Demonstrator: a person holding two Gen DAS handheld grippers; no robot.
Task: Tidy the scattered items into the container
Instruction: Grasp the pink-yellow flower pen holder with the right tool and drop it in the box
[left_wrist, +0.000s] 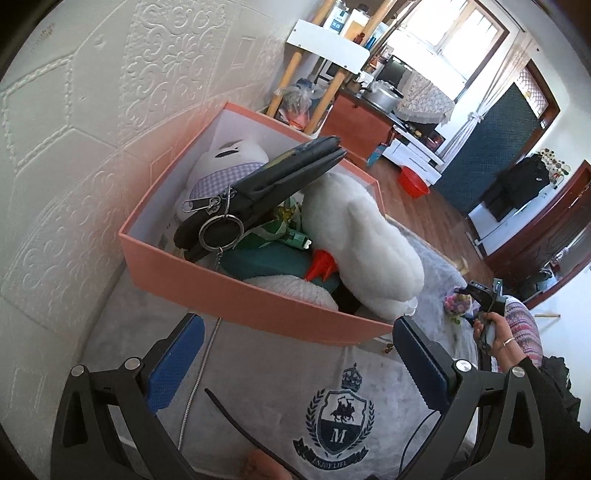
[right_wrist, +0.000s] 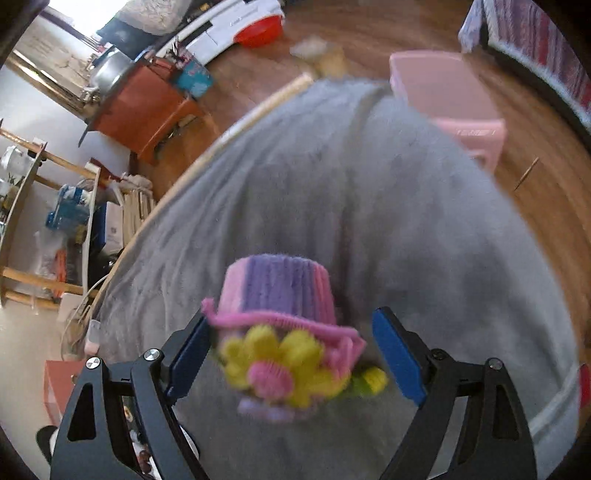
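A pink and purple pipe-cleaner flower pot (right_wrist: 280, 295) with yellow fuzzy blossoms lies on its side on the grey plush blanket (right_wrist: 369, 203), between the wide-spread blue-padded fingers of the right gripper (right_wrist: 291, 354); its rim is at the left pad, though blur hides whether they touch. Across the blanket, the salmon-pink cardboard box (left_wrist: 236, 295) against the embossed white wall (left_wrist: 74, 147) already holds a white plush toy (left_wrist: 362, 236), a black zipped wallet with a key ring (left_wrist: 266, 184) and a checked-purple plush (left_wrist: 221, 166). The left gripper (left_wrist: 295, 354) hangs before the box, spread wide and holding nothing.

Grey blanket (left_wrist: 258, 376) under pink box (left_wrist: 236, 291).
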